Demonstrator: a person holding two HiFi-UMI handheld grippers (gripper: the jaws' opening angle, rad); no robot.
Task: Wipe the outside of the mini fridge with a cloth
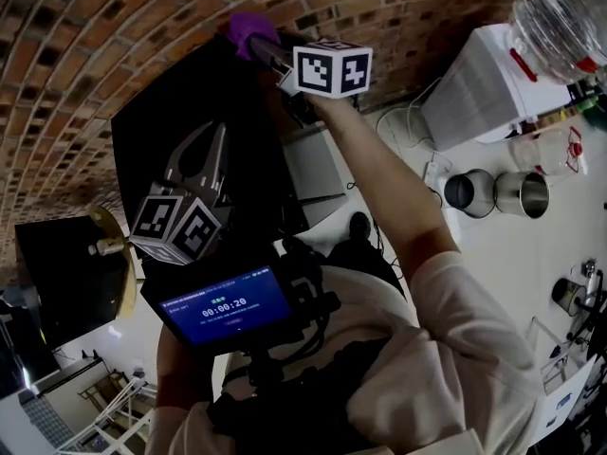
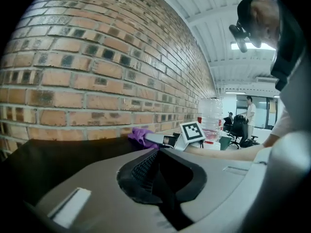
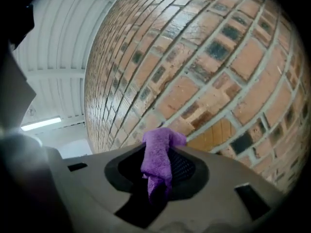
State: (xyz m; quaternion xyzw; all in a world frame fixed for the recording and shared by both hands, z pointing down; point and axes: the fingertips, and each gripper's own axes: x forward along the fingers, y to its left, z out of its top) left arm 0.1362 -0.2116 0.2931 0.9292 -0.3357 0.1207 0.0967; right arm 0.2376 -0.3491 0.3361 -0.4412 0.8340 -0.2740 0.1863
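Gripping a purple cloth (image 3: 158, 159), the right gripper (image 1: 266, 50) has its jaws closed on the fabric. A bunched wad sticks out past the tips and a loose tail hangs back between the jaws. The person's bare right forearm (image 1: 379, 169) stretches out behind it, and the gripper's marker cube (image 1: 332, 69) faces up.

The cloth sits at the far corner of the mini fridge (image 1: 156, 131), a black box standing just beside the brick wall (image 1: 95, 45). From where I stand I cannot tell whether the fabric is actually pressing on the black surface or held just off it.

The left gripper (image 1: 211, 140) is over the nearer part of the fridge's dark top, pointing toward the wall. Its jaws are drawn together with nothing between them. It is well apart from the cloth.

A small blue screen (image 1: 228, 306) showing a timer is mounted at the person's chest.

Off to the right, on the pale floor, a white stand carries a big clear water bottle (image 1: 560, 12), and two metal cups (image 1: 471, 192) lie near it, side by side. Farther back in the room, seen from the left gripper view, a person in a white shirt (image 2: 250, 113) stands near some office chairs.
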